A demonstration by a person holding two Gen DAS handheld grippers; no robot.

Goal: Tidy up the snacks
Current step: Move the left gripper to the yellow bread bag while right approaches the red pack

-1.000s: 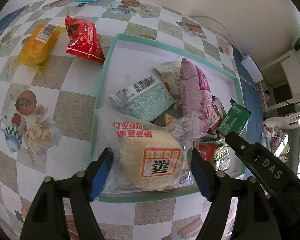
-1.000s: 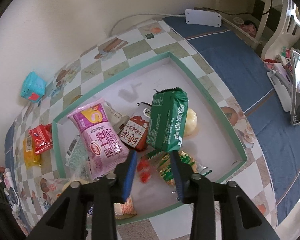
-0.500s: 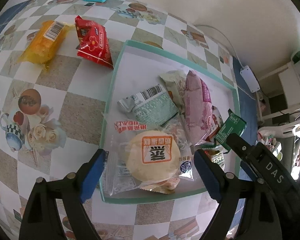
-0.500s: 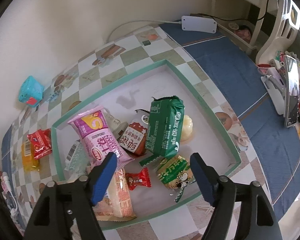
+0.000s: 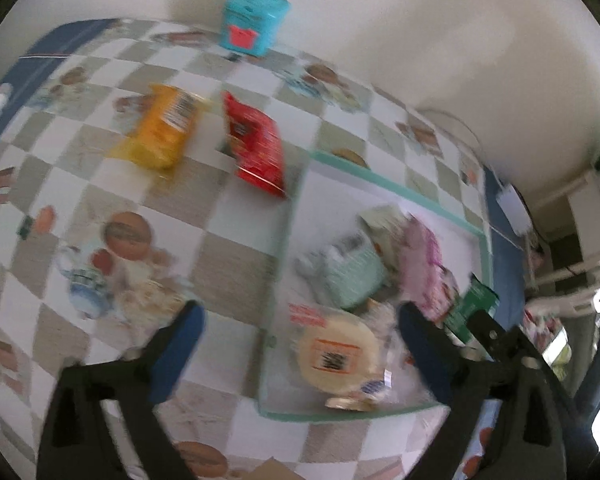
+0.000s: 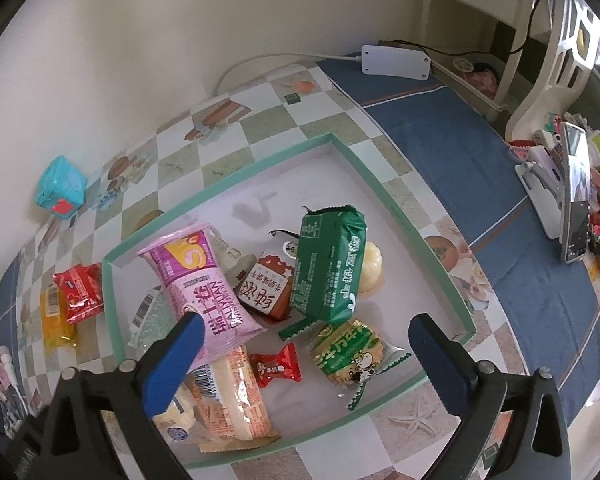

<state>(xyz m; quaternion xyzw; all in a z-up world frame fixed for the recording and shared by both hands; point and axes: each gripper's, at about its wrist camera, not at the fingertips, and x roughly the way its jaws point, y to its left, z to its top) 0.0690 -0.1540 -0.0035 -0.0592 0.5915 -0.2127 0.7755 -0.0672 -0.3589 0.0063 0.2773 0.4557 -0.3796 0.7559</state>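
A white tray with a green rim holds a pile of snacks: a pink pack, a green pack, a round green cracker pack, a small red candy and a round bun pack. My right gripper hovers over the tray's near side, its jaws opening wide and gripping nothing. In the blurred left wrist view, my left gripper straddles the tray's left rim, its jaws opening and empty, with the bun pack lying loose below. A yellow pack and a red pack lie on the tablecloth outside the tray.
A teal box stands by the wall at the back. A white power adapter with its cable lies on the blue cloth to the right. A phone on a stand and clutter sit at the far right.
The left gripper let go of the bun pack, opened wide and drew away to the left. The right gripper released the green pack onto the pile and opened wide.
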